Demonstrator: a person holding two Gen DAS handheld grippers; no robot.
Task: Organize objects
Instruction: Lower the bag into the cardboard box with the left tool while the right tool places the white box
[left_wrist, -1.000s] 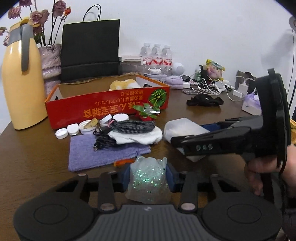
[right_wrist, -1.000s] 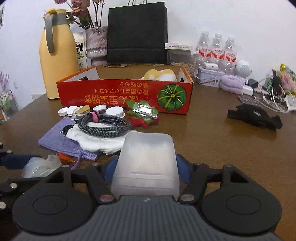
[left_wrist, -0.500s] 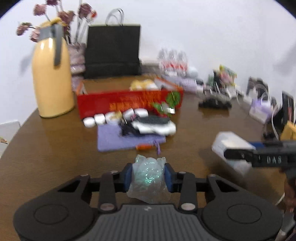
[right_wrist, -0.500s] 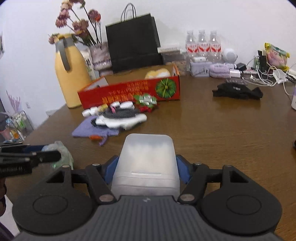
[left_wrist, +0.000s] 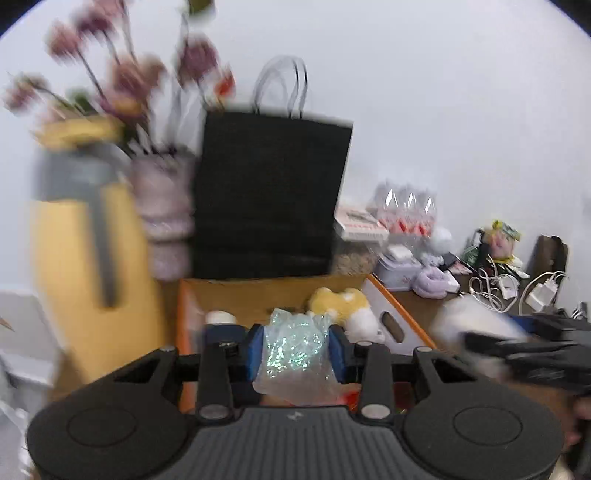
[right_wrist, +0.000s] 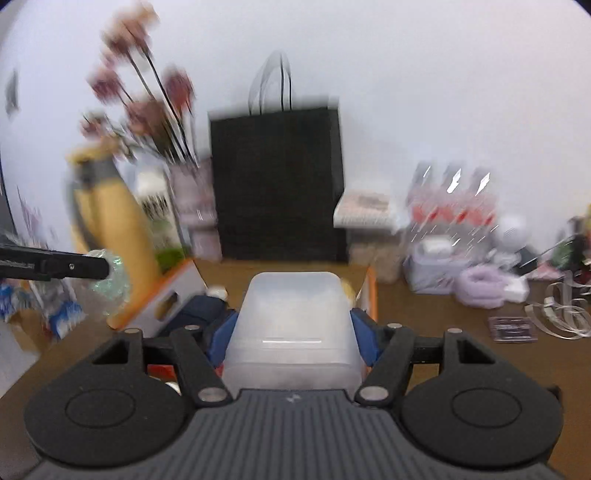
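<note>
Two tongs are loaded: the left tongs (left_wrist: 297, 354) pinch a crumpled plastic bag (left_wrist: 295, 356), and the right tongs (right_wrist: 291, 332) clamp a translucent plastic container (right_wrist: 291, 325), long axis pointing forward, both raised at the orange box (left_wrist: 400, 308). Only the left view shows the yellow plush toy (left_wrist: 341, 302) inside; only the right view shows the worktop (right_wrist: 436, 325) beside it.

A black paper bag (left_wrist: 269, 195) with looped handles stands at the back of the brown worktop (right_wrist: 461, 354), against the white wall. At its nine o'clock are a pale vase of blurred pink flowers (left_wrist: 166, 218) and a yellow thermos (left_wrist: 92, 258) with a grey handle. At the bag's three o'clock stand water bottles (right_wrist: 454, 210), then a lilac cloth roll (right_wrist: 480, 284) and white cables (left_wrist: 517, 288).
</note>
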